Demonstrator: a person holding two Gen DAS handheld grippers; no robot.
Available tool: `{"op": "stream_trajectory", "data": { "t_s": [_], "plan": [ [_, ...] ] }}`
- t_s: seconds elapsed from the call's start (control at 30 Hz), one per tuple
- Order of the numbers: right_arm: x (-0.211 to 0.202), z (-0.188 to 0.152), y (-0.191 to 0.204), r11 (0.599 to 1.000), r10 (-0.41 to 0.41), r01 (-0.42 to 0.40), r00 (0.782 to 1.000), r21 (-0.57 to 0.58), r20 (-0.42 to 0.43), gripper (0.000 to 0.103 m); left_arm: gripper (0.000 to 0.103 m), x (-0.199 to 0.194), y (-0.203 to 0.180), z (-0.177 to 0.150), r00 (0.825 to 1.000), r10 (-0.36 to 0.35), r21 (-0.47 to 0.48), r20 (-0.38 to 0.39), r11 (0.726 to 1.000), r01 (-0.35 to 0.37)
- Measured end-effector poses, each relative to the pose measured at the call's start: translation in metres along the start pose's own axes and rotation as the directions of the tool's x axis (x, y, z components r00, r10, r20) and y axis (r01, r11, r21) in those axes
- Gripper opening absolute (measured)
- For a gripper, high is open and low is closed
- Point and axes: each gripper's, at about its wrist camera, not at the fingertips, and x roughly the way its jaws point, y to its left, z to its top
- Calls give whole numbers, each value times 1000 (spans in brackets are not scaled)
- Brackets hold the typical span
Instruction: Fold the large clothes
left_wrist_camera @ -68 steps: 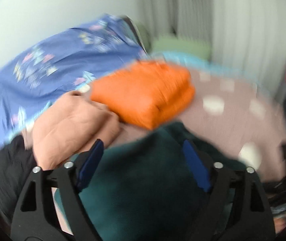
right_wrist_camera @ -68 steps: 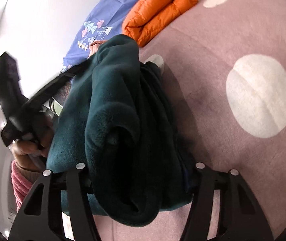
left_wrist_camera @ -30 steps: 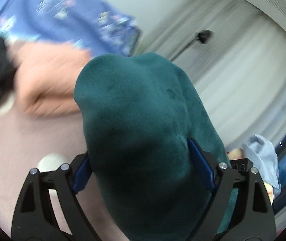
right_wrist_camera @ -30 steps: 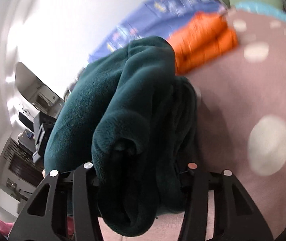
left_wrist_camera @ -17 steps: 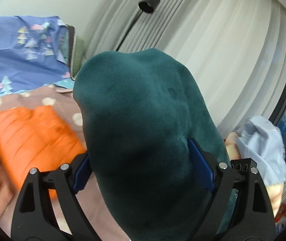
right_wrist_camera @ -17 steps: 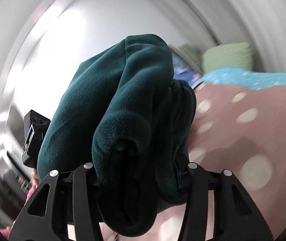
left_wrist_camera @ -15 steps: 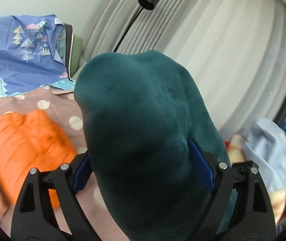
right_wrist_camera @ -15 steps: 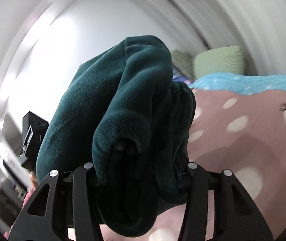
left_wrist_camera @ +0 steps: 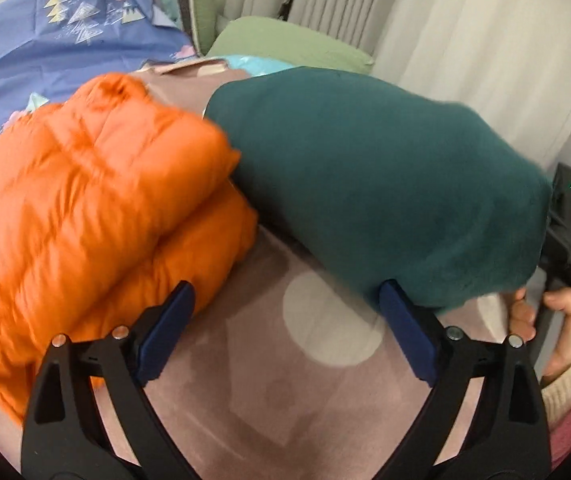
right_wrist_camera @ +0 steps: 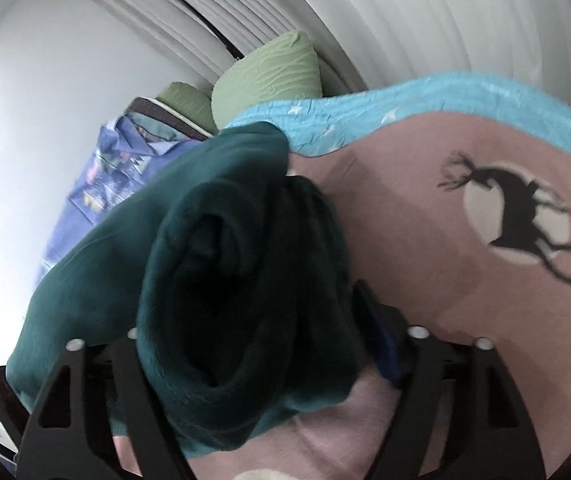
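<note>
A pink spotted blanket [left_wrist_camera: 277, 408] covers the bed. The folded green fleece [left_wrist_camera: 385, 184], carried high half a second ago, now lies on it beside the orange jacket [left_wrist_camera: 85, 208]. The left gripper [left_wrist_camera: 285, 320] is opening, empty. The right gripper [right_wrist_camera: 269, 336] is opening around the fleece's end.

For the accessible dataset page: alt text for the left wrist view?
Folded dark green fleece lies on a pink spotted blanket beside a folded orange puffer jacket. The left gripper is opening, nothing between its fingers.
</note>
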Motion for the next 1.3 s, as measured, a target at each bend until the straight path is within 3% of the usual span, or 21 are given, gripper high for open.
{"op": "stream_trajectory", "data": {
  "t_s": [0.1, 0.27, 0.4, 0.53, 0.73, 0.83, 0.97, 1.1, 1.3],
  "plan": [
    [-12, -2, 8, 994, -92, 93, 995, -52, 35, 89, 94, -12, 2, -9, 999, -32, -15, 0, 999, 32],
    [-32, -7, 13, 990, -101, 105, 994, -90, 43, 89, 97, -50, 1, -25, 998, -40, -12, 49, 999, 40],
    [-85, -29, 32, 969, -134, 156, 983, -189, 125, 89, 101, -91, -12, -38, 992, -15, -14, 122, 1000, 17],
    [-144, -76, 72, 924, -159, 220, 965, -312, 209, 94, 101, -145, -37, -57, 976, -19, 12, 217, 1000, 17],
    [-225, -154, 126, 881, -102, 230, 946, -413, 309, 102, 101, -214, -66, -91, 956, -18, 37, 294, 999, 7],
    [-251, -181, 140, 879, -76, 214, 946, -427, 316, 102, 101, -234, -72, -111, 965, 45, 2, 258, 999, -47],
    [-267, -210, 152, 877, -82, 200, 958, -437, 273, 102, 101, -254, -73, -138, 961, 134, -16, 240, 991, -134],
    [-283, -235, 164, 867, -110, 227, 956, -444, 273, 102, 101, -281, -67, -167, 957, 122, -42, 263, 992, -115],
    [-293, -253, 172, 857, -168, 269, 952, -440, 254, 102, 101, -307, -75, -196, 945, 145, -20, 292, 989, -146]
  ]
}}
